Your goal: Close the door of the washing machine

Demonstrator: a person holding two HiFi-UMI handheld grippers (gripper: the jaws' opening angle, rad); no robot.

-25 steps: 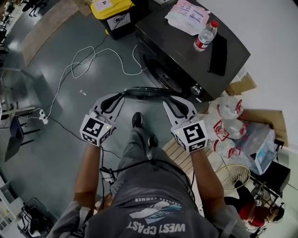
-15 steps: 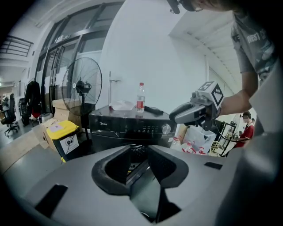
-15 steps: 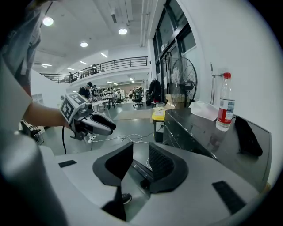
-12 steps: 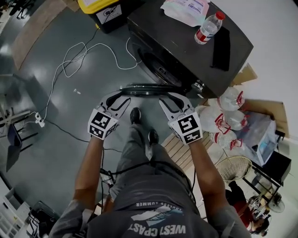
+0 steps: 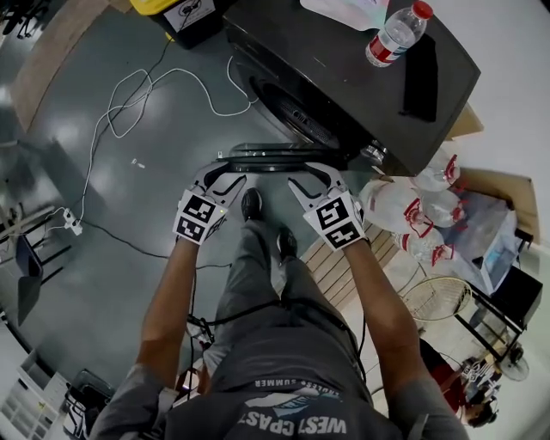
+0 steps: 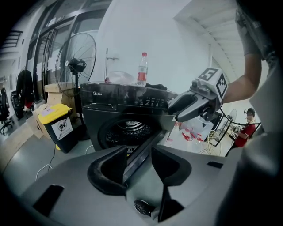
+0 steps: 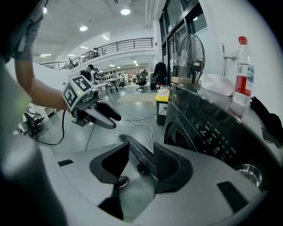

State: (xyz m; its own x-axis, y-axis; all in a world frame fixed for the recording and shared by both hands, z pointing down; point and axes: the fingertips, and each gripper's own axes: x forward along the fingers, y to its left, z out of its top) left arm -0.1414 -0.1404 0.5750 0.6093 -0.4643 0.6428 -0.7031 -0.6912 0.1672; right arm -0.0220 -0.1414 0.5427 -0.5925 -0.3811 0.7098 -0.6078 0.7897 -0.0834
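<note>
The black washing machine stands at the top of the head view with its round door swung open, seen edge-on as a dark bar. My left gripper sits at the door's left end and my right gripper at its right end. In the left gripper view the door's edge runs between the opening jaws of the left gripper, with no pad pressing on it. The right gripper also has its jaws opening, and the door's edge passes between them.
A water bottle, a black flat item and a plastic bag lie on the machine's top. A yellow-lidded bin and a white cable are on the floor at left. Packs of bottles and a wooden pallet are at right.
Both grippers have come down onto the open door's edge, one at each end. Their jaws stand wider apart than before. The door itself has not swung.
</note>
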